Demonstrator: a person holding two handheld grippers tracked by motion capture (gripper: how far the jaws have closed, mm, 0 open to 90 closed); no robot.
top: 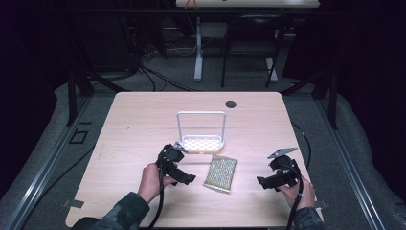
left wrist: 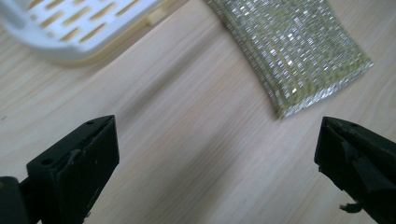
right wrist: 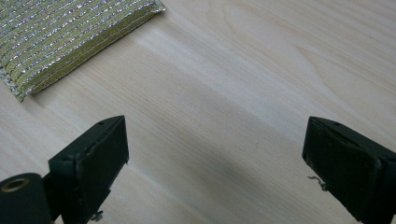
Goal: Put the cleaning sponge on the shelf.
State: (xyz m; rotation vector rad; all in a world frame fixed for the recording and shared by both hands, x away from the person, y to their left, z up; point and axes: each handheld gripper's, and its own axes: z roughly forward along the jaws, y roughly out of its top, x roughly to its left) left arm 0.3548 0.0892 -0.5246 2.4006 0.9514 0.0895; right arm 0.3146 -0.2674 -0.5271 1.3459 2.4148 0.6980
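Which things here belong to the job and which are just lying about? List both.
In the job: glittery scouring sponge; white slotted rack; left hand-held gripper, open; right hand-held gripper, open.

Lying about: round dark grommet in the table; second desk behind.

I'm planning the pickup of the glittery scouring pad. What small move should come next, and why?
Probably ease the left gripper forward toward the scouring pad. Its fingers stand wide open over bare table, with the pad's near corner just ahead of them and untouched. The right gripper is open too, but farther from the pad. The white rack sits just beyond.
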